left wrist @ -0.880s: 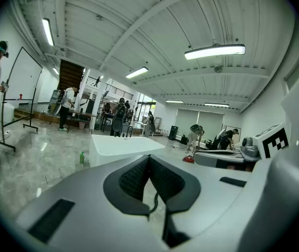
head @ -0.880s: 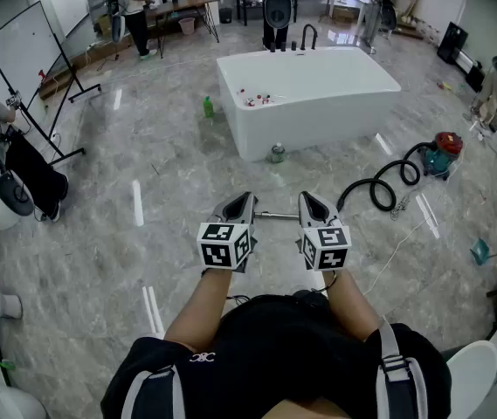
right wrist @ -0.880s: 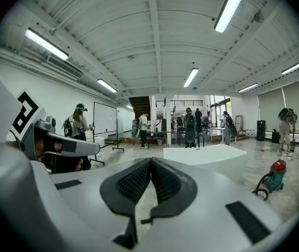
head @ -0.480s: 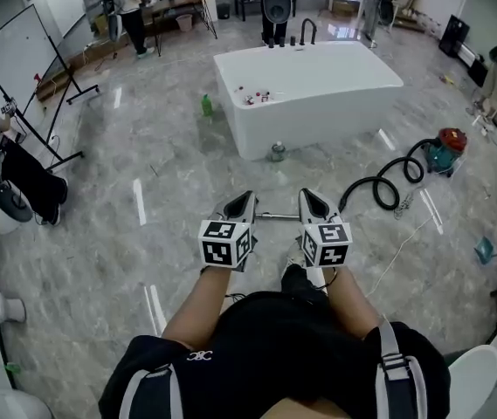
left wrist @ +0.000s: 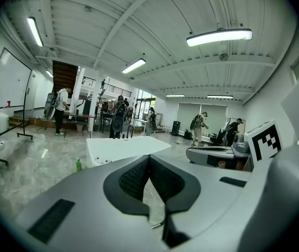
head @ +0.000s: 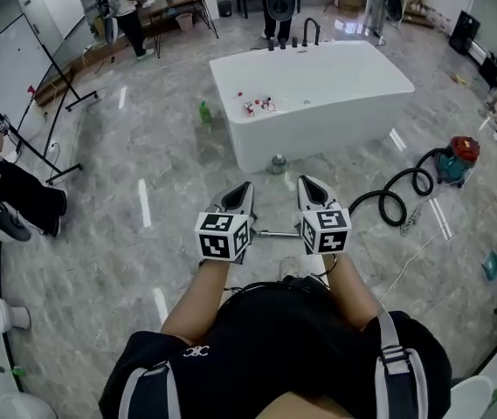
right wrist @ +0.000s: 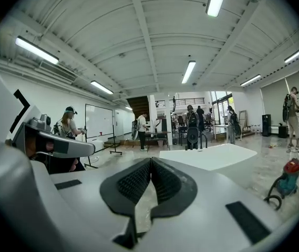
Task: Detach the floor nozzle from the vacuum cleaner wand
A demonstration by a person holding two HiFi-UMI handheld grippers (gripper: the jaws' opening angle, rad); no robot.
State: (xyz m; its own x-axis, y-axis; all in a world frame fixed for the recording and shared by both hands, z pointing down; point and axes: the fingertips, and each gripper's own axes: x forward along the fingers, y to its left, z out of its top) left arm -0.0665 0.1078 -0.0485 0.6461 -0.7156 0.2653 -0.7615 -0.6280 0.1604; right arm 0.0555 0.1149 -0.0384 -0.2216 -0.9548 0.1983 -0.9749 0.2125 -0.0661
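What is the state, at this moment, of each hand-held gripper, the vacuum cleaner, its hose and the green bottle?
Left hand-held gripper: shut, nothing between the jaws.
Right hand-held gripper: shut, nothing between the jaws.
Vacuum cleaner: stands on the floor, untouched.
Hose: lies in loops on the floor.
Green bottle: upright on the floor.

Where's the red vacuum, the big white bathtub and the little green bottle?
red vacuum (head: 465, 151), head view, on its red top.
white bathtub (head: 318, 129), head view, on its near side wall.
green bottle (head: 203, 112), head view, on the middle of its body.
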